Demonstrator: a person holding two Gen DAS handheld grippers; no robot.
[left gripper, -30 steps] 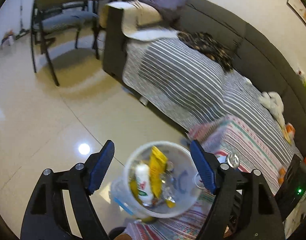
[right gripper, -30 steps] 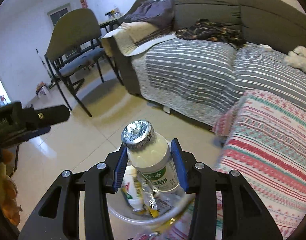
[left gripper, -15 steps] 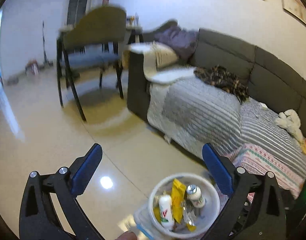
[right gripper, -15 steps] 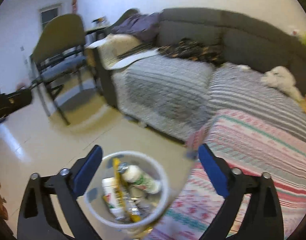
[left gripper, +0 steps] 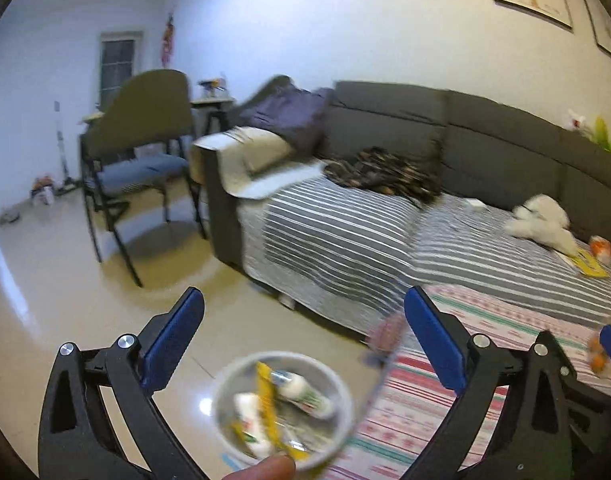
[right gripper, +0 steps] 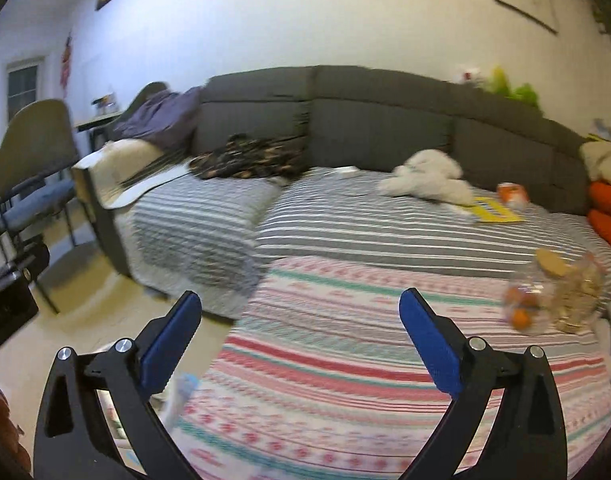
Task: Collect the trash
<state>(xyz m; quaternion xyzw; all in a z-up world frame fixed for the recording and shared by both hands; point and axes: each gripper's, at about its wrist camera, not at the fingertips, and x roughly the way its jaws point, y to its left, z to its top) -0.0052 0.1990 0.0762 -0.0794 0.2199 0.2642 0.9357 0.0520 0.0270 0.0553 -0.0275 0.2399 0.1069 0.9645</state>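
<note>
Hanging wide apart and empty, the jaws of the left gripper [left gripper: 303, 342] frame the trash bin [left gripper: 282, 407] at six o'clock; the right gripper [right gripper: 299, 346], jaws equally spread, is nearer the clear bag [right gripper: 553, 294] at two o'clock on the striped cloth [right gripper: 345, 360].

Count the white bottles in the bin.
2. One bottle lies on its side right of the yellow wrapper; the other bottle lies left of it, toward the near rim of the bin. More may be hidden under the trash.
</note>
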